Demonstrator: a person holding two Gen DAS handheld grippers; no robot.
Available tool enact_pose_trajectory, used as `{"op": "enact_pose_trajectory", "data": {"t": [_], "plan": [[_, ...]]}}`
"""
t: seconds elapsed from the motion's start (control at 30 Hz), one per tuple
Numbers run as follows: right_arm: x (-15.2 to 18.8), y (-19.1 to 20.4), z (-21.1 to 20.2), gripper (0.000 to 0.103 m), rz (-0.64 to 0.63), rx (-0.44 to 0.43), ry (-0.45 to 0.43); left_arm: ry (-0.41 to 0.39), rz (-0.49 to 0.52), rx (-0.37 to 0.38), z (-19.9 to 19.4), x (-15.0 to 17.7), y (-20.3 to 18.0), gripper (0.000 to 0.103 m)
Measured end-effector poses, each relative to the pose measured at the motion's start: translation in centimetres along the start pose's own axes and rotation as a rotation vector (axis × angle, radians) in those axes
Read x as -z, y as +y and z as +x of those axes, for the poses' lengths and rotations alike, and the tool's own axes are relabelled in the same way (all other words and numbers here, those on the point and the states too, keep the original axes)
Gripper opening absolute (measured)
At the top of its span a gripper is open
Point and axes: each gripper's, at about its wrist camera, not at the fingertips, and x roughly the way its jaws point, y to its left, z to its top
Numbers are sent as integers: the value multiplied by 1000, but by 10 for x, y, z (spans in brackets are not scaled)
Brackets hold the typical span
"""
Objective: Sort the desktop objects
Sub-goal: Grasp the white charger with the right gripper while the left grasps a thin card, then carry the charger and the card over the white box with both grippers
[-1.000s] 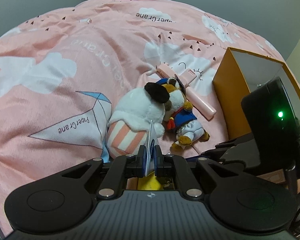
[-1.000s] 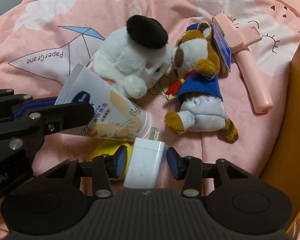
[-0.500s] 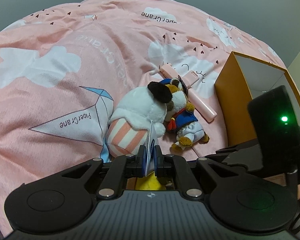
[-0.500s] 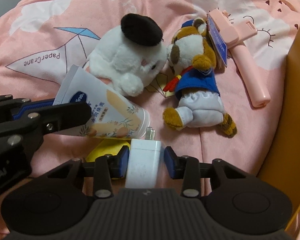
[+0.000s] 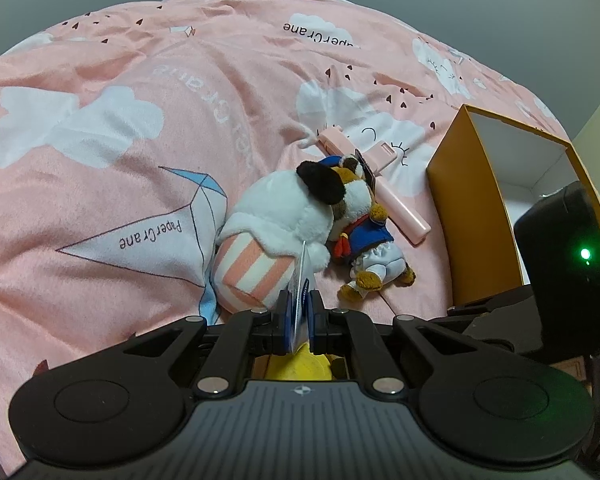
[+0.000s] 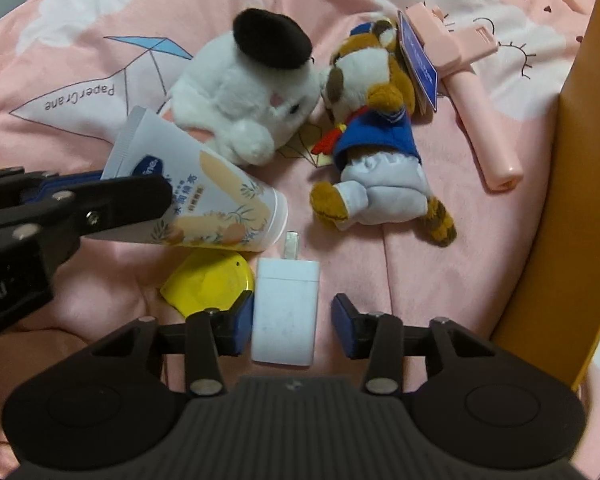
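Observation:
My left gripper [image 5: 299, 320] is shut on the flat end of a white cream tube [image 5: 300, 292]; the tube [image 6: 204, 196] hangs above the bed in the right wrist view. My right gripper [image 6: 292, 320] is open, its pads either side of a white charger plug [image 6: 286, 312] lying on the blanket, the left pad touching it. A yellow round object [image 6: 208, 284] lies beside the charger. A white plush with a black hat [image 6: 244, 88], a brown plush in blue [image 6: 376, 140] and a pink stick-shaped device [image 6: 480, 120] lie further ahead.
An open orange box [image 5: 480, 208] with a white inside stands to the right on the pink blanket [image 5: 140, 140]; its wall [image 6: 560, 180] is close to my right gripper. The right gripper's black body [image 5: 560, 264] shows in the left wrist view.
My right gripper's jaws narrowed around the charger, then opened wider. My left gripper has risen a little with the tube.

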Motion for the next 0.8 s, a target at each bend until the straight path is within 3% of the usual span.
{"op": "enact_pose_trajectory", "data": {"t": [0.13, 0.2, 0.33, 0.53, 0.63, 0.8], "plan": [[-2, -7, 3, 46, 33, -26, -10, 3, -2, 7, 1, 0, 0, 8], [-2, -10, 4, 39, 41, -52, -9, 4, -4, 8, 2, 1, 0, 8], [4, -11, -8, 37, 23, -45, -32, 0, -15, 11, 0, 1, 2, 8], [11, -26, -51, 36, 33, -66, -135, -18, -15, 3, -7, 0, -4, 8], [-3, -16, -75, 36, 41, -92, -184, -29, -23, 6, -15, -1, -9, 7], [5, -36, -117, 36, 75, -147, -256, -90, -29, 19, -40, -4, -26, 7]]}}
